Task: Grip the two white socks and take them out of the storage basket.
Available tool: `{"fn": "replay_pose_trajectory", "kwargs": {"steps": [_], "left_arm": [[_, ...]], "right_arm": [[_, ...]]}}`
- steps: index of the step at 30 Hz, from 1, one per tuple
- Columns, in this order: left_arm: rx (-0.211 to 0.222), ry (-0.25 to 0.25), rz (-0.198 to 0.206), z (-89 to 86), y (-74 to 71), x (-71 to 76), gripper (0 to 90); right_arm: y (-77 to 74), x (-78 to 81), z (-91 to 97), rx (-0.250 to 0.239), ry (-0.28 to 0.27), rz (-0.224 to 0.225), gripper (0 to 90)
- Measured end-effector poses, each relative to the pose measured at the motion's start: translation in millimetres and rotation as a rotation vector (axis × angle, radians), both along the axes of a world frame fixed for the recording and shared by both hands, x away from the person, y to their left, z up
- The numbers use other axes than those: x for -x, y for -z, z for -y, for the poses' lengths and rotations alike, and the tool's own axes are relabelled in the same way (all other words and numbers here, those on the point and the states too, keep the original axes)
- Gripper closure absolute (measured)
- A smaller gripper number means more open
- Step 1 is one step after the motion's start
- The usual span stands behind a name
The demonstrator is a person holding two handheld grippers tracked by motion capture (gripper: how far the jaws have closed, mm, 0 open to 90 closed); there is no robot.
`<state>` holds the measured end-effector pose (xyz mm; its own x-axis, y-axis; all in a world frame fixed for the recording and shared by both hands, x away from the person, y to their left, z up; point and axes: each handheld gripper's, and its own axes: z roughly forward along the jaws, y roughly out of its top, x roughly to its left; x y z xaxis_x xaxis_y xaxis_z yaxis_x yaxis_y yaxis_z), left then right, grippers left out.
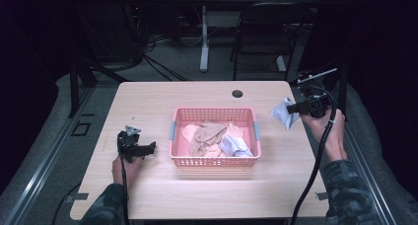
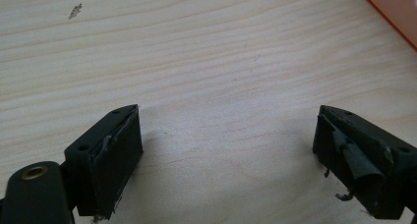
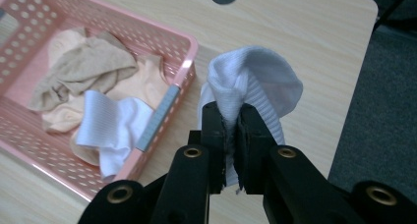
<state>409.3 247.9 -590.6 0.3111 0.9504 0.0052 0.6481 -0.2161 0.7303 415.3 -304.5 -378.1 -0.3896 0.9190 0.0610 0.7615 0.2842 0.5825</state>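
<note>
basket (image 1: 215, 115): tan, peach, white socks (image 3: 114, 120) | right tool (image 3: 232, 117): clamps white sock (image 3: 255, 81)

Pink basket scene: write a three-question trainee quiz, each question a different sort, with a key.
1. True or false: the right gripper holds a white sock clear of the pink basket.
2. Multiple choice: the left gripper is A) clamped on a beige sock, B) open over bare table, C) inside the basket.
3. Fill in: next to the beige socks in the basket lies another ___ sock.

Key: 1 true; 2 B; 3 white.
</note>
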Motion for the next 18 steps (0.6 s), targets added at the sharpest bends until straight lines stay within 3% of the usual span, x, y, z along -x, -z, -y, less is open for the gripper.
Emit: {"fn": "replay_pose_trajectory", "kwargs": {"steps": [18], "left_arm": [[-0.001, 0.0, 0.0, 0.0, 0.0, 0.0, 11.1]], "right_arm": [[64.4, -16.9, 16.5, 0.057, 0.06, -0.18, 83.8]]}}
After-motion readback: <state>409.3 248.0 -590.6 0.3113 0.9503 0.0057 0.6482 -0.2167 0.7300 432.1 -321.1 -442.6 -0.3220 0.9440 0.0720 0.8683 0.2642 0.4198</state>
